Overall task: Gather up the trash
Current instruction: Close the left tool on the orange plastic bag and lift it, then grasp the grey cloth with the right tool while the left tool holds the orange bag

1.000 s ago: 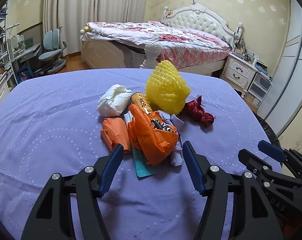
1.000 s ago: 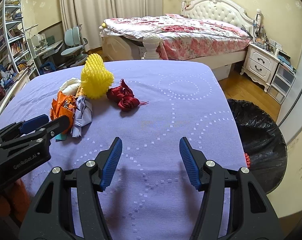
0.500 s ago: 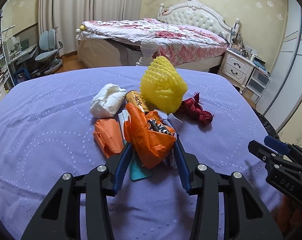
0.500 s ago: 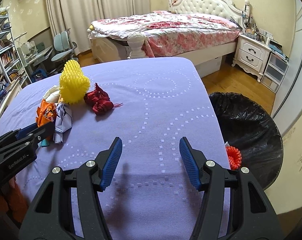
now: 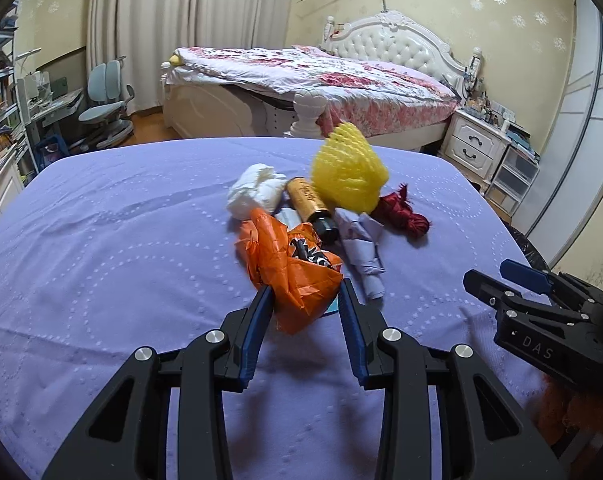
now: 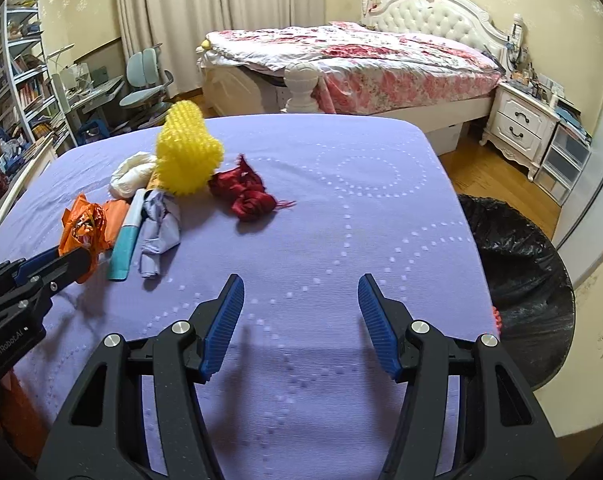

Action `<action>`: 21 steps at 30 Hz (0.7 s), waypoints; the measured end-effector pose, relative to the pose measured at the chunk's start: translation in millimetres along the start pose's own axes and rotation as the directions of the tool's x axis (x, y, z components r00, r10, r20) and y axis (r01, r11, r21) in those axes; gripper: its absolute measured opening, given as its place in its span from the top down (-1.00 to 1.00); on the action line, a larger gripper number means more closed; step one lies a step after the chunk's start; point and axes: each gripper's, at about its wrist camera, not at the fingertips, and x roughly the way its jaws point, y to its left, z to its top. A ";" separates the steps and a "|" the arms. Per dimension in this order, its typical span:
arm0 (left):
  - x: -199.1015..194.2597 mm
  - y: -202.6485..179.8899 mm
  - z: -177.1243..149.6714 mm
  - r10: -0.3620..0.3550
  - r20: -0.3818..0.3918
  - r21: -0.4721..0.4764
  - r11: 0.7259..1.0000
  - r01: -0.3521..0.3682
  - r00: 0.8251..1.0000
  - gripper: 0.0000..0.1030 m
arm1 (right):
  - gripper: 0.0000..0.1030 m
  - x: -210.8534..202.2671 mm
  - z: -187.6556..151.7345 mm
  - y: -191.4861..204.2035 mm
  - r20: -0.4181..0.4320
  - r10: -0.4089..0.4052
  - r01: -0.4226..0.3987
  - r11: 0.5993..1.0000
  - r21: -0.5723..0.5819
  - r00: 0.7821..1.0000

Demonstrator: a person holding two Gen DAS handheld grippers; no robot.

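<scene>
- The worktop (image 6: 341,208), covered in a lilac dotted cloth, fills both views; a bed (image 5: 341,80) with a floral quilt stands behind it.
- A bin lined with a black bag (image 6: 517,264) sits off the worktop's right edge, with something orange-red just showing at its near rim.
- The trash lies in a cluster toward the left-middle of the worktop: a yellow foam net (image 5: 347,172) at the back, a white crumpled wad (image 5: 255,190) to its left, a dark red tangle (image 5: 401,216) to its right.
- A gold can (image 5: 309,206) with a black end lies in front of the net, and a lilac paper bundle (image 5: 363,250) beside it.
- The left tool (image 5: 304,300) has its blue pads pinching an orange crumpled wrapper (image 5: 289,268), lifted a little above the cloth.
- A second orange scrap (image 6: 115,216) and a teal-and-white strip (image 6: 127,244) lie on the cloth by the wrapper.
- The right tool (image 6: 301,320) hovers over bare cloth with pads spread, gripping nothing.
</scene>
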 end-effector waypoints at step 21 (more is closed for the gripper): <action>7.9 56.7 -1.7 0.102 -0.039 -0.062 0.993 -0.105 0.994 0.28 | -0.05 20.9 24.2 81.3 -0.025 0.131 -0.133 0.985 -0.106 0.991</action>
